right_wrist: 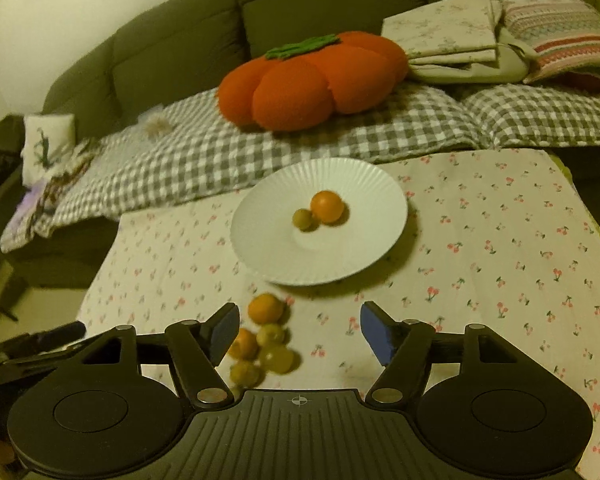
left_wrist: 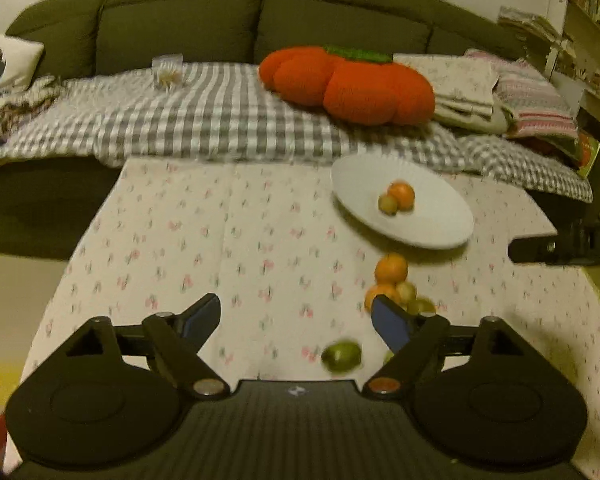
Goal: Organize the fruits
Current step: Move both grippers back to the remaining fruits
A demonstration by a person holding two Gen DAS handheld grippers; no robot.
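The round white ribbed plate (right_wrist: 260, 248) sits on the counter under a cherry-print cloth (right_wrist: 500, 240), just before the sofa's grey checked blanket (right_wrist: 380, 132); in the plate's middle lie one small orange fruit (right_wrist: 327, 206) and one small green fruit (right_wrist: 302, 219), touching; just in front of the plate a loose cluster of orange and green fruits (right_wrist: 266, 338) lies on the cloth; a lone green fruit (left_wrist: 342, 356) lies farther from the plate, apart from the cluster. The left tool (left_wrist: 296, 320) hovers spread wide, empty; the right tool (right_wrist: 298, 330) is likewise wide open, holding nothing; behind the plate rests an orange pumpkin-shaped cushion (right_wrist: 312, 84).
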